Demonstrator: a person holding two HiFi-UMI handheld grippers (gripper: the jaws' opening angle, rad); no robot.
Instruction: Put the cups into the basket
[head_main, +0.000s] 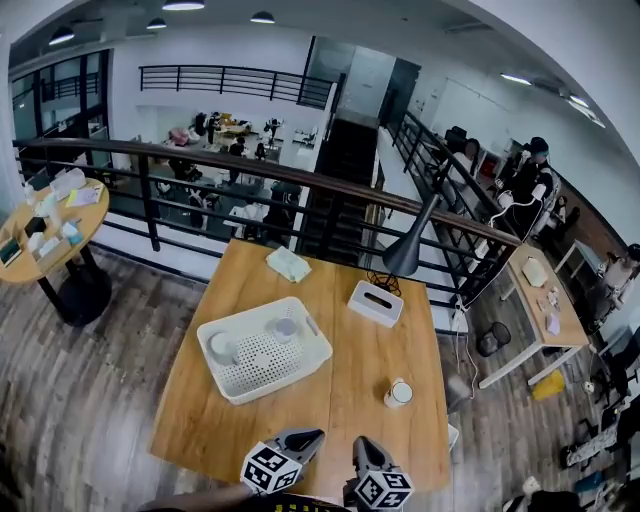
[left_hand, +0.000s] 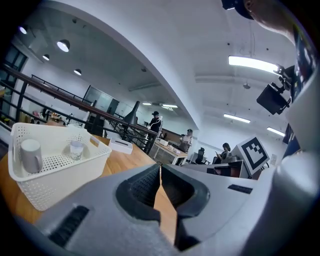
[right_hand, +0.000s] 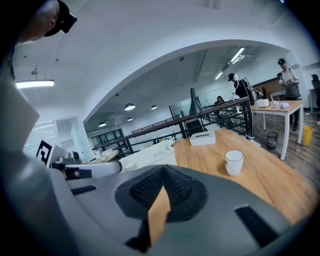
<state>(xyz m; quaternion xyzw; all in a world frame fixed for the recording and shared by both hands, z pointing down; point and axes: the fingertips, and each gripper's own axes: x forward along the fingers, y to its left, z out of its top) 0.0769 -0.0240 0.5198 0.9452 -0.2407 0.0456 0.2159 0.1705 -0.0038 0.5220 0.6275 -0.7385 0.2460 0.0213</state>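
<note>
A white perforated basket (head_main: 300, 360) (left_hand: 60, 175) sits at the middle of the wooden table, slightly left. Inside it stand a grey cup (head_main: 221, 346) (left_hand: 31, 155) and a small clear cup (head_main: 285, 327) (left_hand: 76, 149). A white cup (head_main: 398, 393) (right_hand: 233, 162) stands alone on the table to the basket's right. My left gripper (head_main: 312, 435) (left_hand: 160, 167) hovers shut and empty at the near table edge. Beside it, my right gripper (head_main: 360, 442) (right_hand: 162, 172) is shut too, with nothing held, the white cup ahead to its right.
A white tissue box (head_main: 375, 302) (right_hand: 202, 137) and a black lamp (head_main: 408, 250) stand at the table's far right. A folded cloth (head_main: 288, 264) lies at the far edge by the railing (head_main: 230, 160). A round table (head_main: 50, 235) is left, another desk (head_main: 540, 300) right.
</note>
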